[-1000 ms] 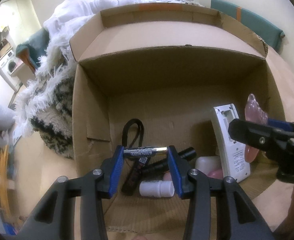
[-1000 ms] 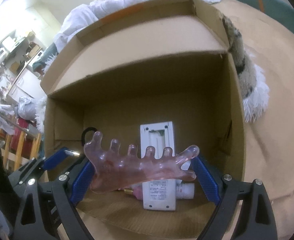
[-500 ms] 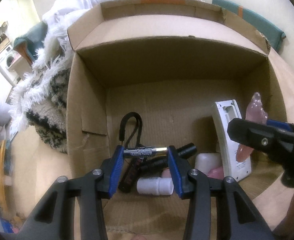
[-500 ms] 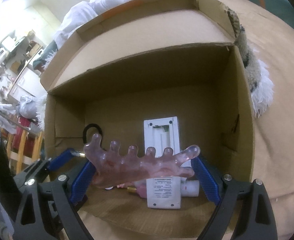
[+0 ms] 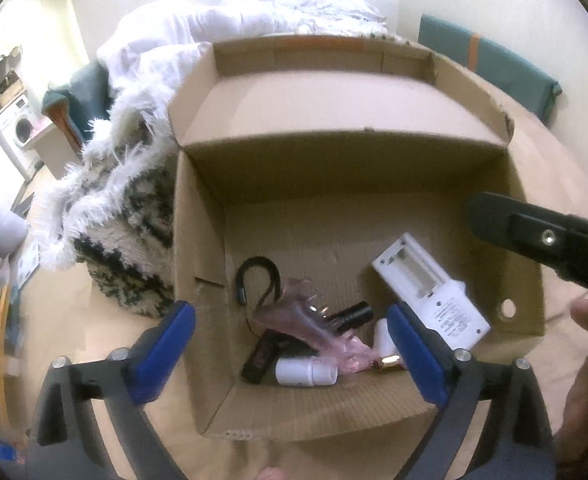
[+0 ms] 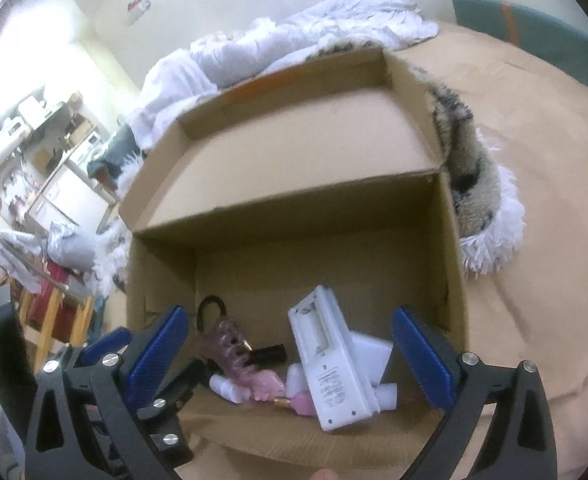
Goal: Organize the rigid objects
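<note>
Gaping empty, both tongs (image 5: 289,344) (image 6: 289,354) hover over the cardboard box (image 5: 197,264) holding pink massager (image 5: 314,328) and white remote (image 5: 430,284).

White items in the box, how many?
3 clearly: the white remote-like device leaning at right, a white block behind it, a small white bottle lying at the front of the cardboard box. More white pieces may be partly hidden underneath.

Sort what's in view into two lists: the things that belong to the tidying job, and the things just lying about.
Part of the job:
- cardboard box
- pink comb-like massager
- white device with open battery bay
- black flashlight
- small white bottle
- left gripper and right gripper, both open and empty

Just lying about:
- shaggy white and black blanket
- white bedding
- washing machine
</note>
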